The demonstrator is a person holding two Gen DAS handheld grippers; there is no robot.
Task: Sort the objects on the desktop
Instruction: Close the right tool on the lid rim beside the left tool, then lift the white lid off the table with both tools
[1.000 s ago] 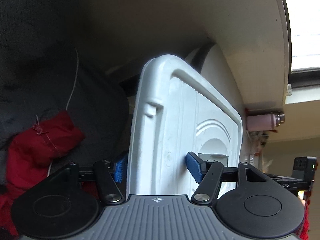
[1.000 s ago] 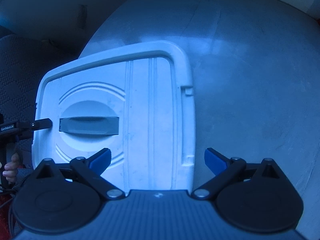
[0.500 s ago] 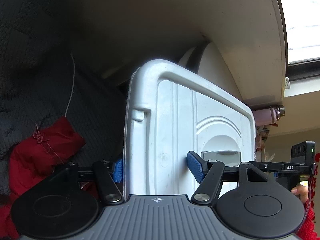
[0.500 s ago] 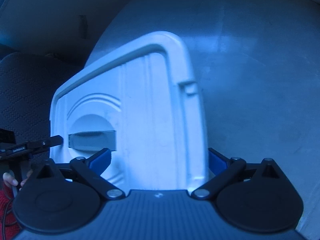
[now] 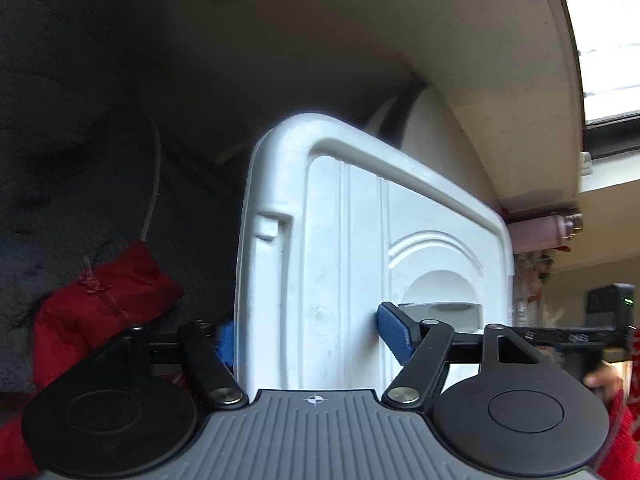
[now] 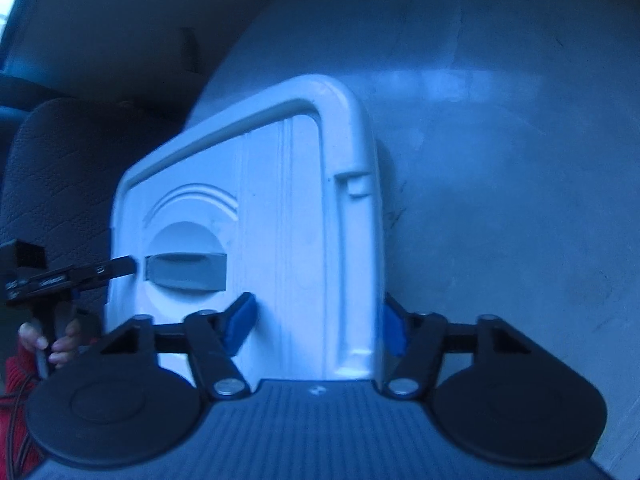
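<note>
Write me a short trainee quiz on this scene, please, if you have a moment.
1. True or false: the white lid sits between the fingers of the right gripper.
2. The lid's recessed handle is: A grey, B red, C green?
3. In the left wrist view, what lies to the left of the lid?
Key: 1 true; those fingers are closing, one on each side of the lid's edge. 2 A. 3 a red cloth.

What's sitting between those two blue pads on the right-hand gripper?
The edge of the white plastic lid. In the right wrist view, the right gripper straddles its rim as its jaws close: one blue pad on the lid's face, the other behind its outer edge.
</note>
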